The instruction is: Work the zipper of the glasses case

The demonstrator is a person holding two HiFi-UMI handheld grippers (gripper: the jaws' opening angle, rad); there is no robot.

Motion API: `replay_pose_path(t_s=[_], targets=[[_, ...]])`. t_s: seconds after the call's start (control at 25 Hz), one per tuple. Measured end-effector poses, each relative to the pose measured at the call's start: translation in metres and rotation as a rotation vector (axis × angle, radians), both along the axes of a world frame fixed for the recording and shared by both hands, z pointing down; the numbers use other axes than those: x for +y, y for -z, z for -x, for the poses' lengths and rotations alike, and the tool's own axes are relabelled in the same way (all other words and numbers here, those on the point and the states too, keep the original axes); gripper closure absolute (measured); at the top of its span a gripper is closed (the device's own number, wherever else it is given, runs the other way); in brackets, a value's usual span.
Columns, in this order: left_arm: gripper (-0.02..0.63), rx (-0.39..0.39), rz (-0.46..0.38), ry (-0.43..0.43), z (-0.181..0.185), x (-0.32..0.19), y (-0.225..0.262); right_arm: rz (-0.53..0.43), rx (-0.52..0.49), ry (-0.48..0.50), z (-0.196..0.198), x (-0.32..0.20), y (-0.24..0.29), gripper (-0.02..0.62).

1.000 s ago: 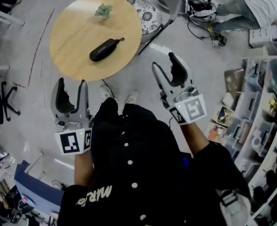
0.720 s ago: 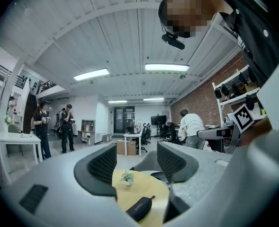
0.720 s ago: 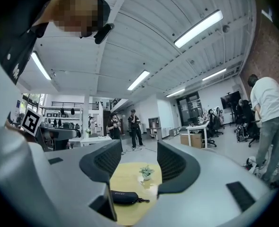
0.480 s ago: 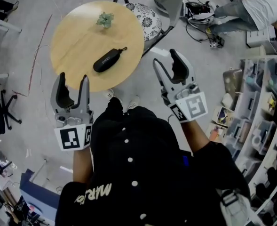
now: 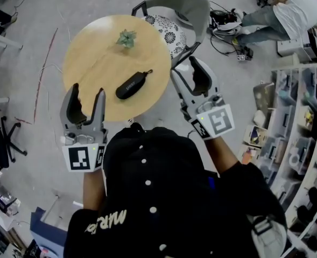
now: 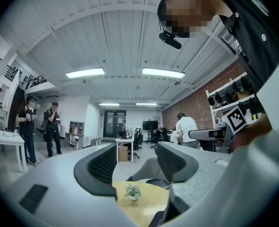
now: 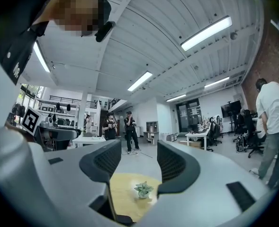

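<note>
Left gripper (image 5: 86, 98): held at the left of the head view, in front of the near left edge of the round wooden counter (image 5: 93, 63). Its marker cube (image 5: 84, 158) sits at the rear, next to the person's dark buttoned garment. In the left gripper view both jaws stand apart with nothing between them. Only the counter top and a small potted plant (image 6: 132, 191) show through the gap.

Counter contents: the potted plant stands near the far edge. The glasses case (image 5: 133, 85), black and oblong, lies flat on the near right part of the counter, set diagonally. A thin loop projects from its upper right end. The case is clear of both grippers and lies between them in the head view, nearer the right one.

Right gripper (image 5: 188, 74): held just beyond the right edge of the counter, with its jaw tips level with the case. In the right gripper view the jaws are spread and empty, with the plant and counter top visible between them.

Surroundings: a grey chair (image 5: 190, 4) with a patterned cushion stands at the far right of the counter. Farther right, a person (image 5: 266, 15) in a white shirt sits on the floor among cables. Shelving (image 5: 303, 122) runs along the right margin.
</note>
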State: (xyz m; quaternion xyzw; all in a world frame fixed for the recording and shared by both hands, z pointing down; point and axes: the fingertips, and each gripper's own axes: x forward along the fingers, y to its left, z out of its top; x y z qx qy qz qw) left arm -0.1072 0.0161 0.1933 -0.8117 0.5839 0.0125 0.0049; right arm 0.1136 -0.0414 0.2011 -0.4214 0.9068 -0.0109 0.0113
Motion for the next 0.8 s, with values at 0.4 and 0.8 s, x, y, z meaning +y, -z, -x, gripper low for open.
replay_pose_path(t_s=[0.4, 0.8], targets=[[0.356, 0.045, 0.037, -0.138, 0.016, -0.029, -0.022, 0.019, 0.033, -0.054, 0.023, -0.021, -0.009, 0.371], [0.356, 0.059, 0.202, -0.154, -0.009, -0.06, -0.077, 0.182, 0.103, 0.055, 0.013, -0.051, -0.073, 0.367]])
